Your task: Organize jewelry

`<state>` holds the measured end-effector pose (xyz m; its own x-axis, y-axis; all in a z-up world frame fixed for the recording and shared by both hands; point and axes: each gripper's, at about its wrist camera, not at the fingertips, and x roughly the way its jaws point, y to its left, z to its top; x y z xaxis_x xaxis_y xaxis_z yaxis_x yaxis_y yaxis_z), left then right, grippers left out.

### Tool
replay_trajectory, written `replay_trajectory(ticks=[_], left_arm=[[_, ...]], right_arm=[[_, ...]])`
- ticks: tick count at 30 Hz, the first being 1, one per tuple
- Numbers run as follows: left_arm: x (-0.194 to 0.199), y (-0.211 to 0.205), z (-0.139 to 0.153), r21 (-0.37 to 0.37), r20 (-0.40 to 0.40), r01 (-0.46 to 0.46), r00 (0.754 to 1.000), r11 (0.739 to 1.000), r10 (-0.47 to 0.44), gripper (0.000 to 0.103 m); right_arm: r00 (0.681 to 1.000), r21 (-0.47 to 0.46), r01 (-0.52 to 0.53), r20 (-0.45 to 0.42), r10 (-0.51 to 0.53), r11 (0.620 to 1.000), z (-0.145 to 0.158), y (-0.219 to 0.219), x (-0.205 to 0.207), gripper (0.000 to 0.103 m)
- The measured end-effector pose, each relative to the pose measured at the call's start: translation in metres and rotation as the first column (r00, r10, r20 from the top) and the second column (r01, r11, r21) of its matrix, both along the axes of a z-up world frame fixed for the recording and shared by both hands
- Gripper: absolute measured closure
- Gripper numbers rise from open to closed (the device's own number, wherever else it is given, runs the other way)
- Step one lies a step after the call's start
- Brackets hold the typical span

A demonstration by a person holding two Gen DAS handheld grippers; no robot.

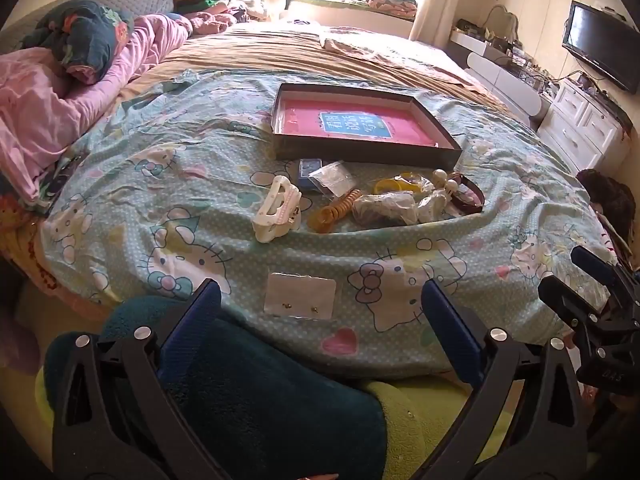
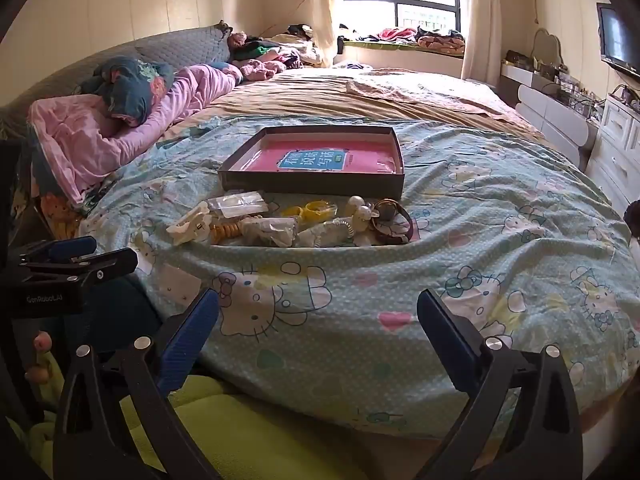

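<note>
A shallow dark box (image 1: 448,146) (image 2: 312,188) with a pink book inside lies on the cartoon-cat bedspread. In front of it sits a loose pile of jewelry: a white hair claw (image 1: 276,208) (image 2: 188,224), an orange coiled band (image 1: 336,210), yellow bangles (image 1: 394,184) (image 2: 310,208), clear bags (image 1: 332,178), white beads (image 1: 446,182) and a dark red bracelet (image 1: 470,196) (image 2: 394,220). A clear card with two small earrings (image 1: 300,296) lies nearest the bed's edge. My left gripper (image 1: 320,304) hangs open just short of that card. My right gripper (image 2: 318,312) is open over the bare bedspread.
Pink and dark floral bedding (image 1: 60,92) is heaped at the left, a beige blanket (image 2: 360,100) covers the far half. White drawers (image 1: 580,128) and a wall screen (image 1: 600,44) stand at the right. A green and teal fleece (image 1: 260,412) lies under the grippers.
</note>
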<state>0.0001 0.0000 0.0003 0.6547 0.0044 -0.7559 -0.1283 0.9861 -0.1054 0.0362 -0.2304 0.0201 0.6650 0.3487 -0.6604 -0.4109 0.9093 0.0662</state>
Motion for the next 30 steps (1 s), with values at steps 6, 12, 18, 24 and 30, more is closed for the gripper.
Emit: replay_trajectory(ticks=[6, 12, 18, 24, 30], left_arm=[[0.0003, 0.0003, -0.0005, -0.002, -0.003, 0.0, 1.0, 1.0, 0.0, 0.009], [0.0003, 0.0002, -0.0005, 0.001, -0.003, 0.0, 1.0, 1.0, 0.0, 0.009], [0.0007, 0.0004, -0.0007, 0.001, -0.005, 0.0, 1.0, 1.0, 0.0, 0.009], [0.0004, 0.0, -0.0005, 0.003, -0.003, 0.0, 1.0, 1.0, 0.0, 0.009], [0.0004, 0.0, -0.0005, 0.004, -0.003, 0.0, 1.0, 1.0, 0.0, 0.009]], right_arm=[[1.0, 0.001, 0.0, -0.007, 0.0, 1.0, -0.0005, -0.0006, 0.0002, 0.004], [1.0, 0.002, -0.001, -0.004, 0.001, 1.0, -0.0013, -0.001, -0.0007, 0.004], [1.0, 0.004, -0.003, -0.002, 0.003, 1.0, -0.003, -0.0006, -0.0016, 0.004], [1.0, 0.005, -0.005, 0.001, 0.005, 1.0, 0.0039, 0.0003, -0.001, 0.004], [1.0, 0.005, -0.003, 0.0, 0.003, 1.0, 0.0031, 0.0002, -0.0013, 0.004]])
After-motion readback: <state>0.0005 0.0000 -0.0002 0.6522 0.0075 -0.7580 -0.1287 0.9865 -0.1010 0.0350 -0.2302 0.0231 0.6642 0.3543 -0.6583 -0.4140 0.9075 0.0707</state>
